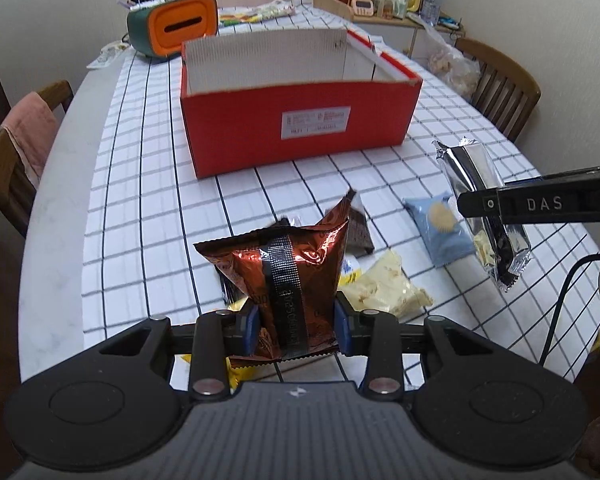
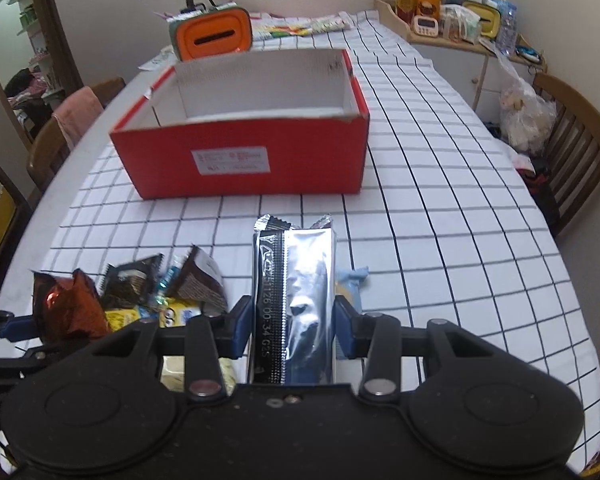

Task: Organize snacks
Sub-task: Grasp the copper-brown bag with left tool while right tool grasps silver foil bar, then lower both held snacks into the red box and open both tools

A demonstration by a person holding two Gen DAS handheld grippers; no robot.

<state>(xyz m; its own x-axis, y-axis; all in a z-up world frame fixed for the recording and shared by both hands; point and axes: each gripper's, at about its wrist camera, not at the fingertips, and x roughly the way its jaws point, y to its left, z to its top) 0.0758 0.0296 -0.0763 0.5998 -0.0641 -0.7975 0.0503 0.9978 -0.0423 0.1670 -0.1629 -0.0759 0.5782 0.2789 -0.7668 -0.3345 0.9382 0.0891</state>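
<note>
A long desk (image 2: 440, 200) covered by a white cloth with a dark grid fills both views, with wooden chairs at its sides.

Toward the far end sits an open red cardboard box (image 2: 240, 160), white inside and apparently empty, with a white label facing the cameras. It is likely where the snacks are meant to go. Behind it stands an orange and green container (image 2: 212, 34), and a wooden tray of jars and bottles (image 2: 452, 12) sits in the far right corner.

Nearer the cameras, a loose heap of snacks (image 2: 168, 296) lies on the cloth: dark brown packets, yellow packets, a pale bag of light-coloured pieces (image 1: 384, 284) and a blue packet (image 1: 440, 228).

The left gripper (image 1: 296, 326) has its blue-padded fingers closed on the lower part of a shiny copper-brown foil bag (image 1: 284, 268), holding it upright above the heap with its back seam toward the camera. It points at the box, probably for carrying there.

The right gripper (image 2: 294, 330) has its fingers closed on the sides of a long silver foil packet (image 2: 300, 300), held lengthwise and raised off the desk. It is also aimed at the box, which remains well apart from both packets.
</note>
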